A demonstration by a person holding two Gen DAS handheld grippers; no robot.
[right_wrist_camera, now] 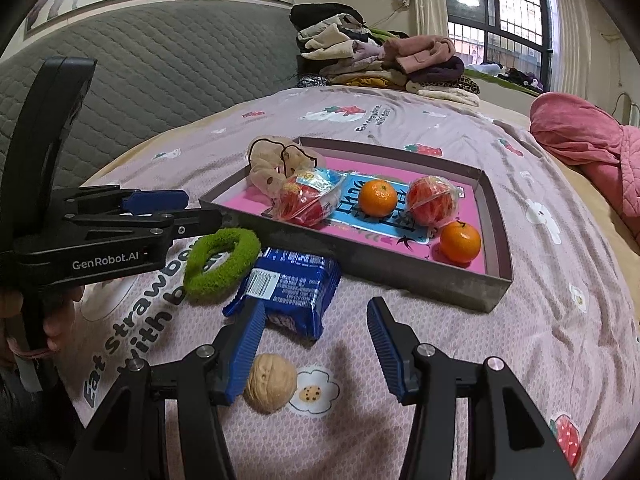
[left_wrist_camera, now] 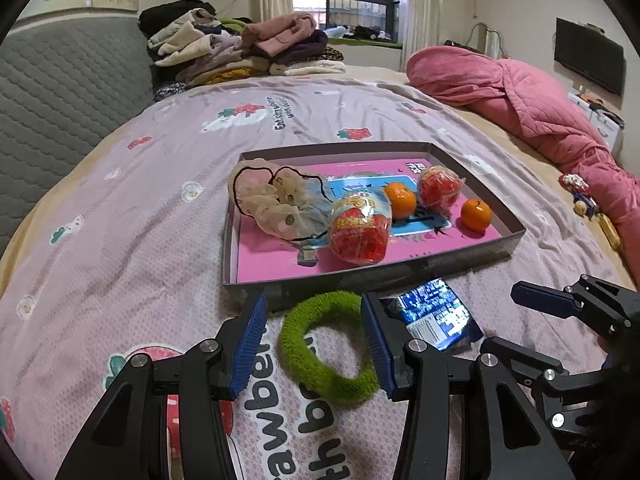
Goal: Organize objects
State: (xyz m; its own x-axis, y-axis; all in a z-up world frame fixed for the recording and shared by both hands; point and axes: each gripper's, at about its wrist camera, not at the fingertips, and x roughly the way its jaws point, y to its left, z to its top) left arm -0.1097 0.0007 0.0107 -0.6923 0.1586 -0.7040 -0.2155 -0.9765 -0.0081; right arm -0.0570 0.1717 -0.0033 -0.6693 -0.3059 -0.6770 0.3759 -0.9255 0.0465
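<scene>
A green fuzzy hair ring (left_wrist_camera: 324, 344) (right_wrist_camera: 224, 264) lies flat on the bedsheet just in front of the grey tray (left_wrist_camera: 360, 276) (right_wrist_camera: 400, 268). My left gripper (left_wrist_camera: 314, 312) (right_wrist_camera: 200, 208) is open and straddles the ring, its blue pads standing either side of it. A blue snack packet (left_wrist_camera: 436, 312) (right_wrist_camera: 288, 288) lies right of the ring. My right gripper (right_wrist_camera: 317, 312) is open behind the packet, holding nothing, with a walnut (right_wrist_camera: 270, 388) on the sheet by its left finger. The tray holds a beige scrunchie (left_wrist_camera: 276, 200), two red snack packs (left_wrist_camera: 360, 228) and two oranges (left_wrist_camera: 400, 200).
The pink strawberry-print sheet (left_wrist_camera: 140, 220) covers the bed. A pile of folded clothes (left_wrist_camera: 240, 48) sits at the far end, a pink quilt (left_wrist_camera: 520, 92) at the right, and a grey padded headboard (left_wrist_camera: 60, 92) at the left. A small doll (left_wrist_camera: 580, 196) lies near the quilt.
</scene>
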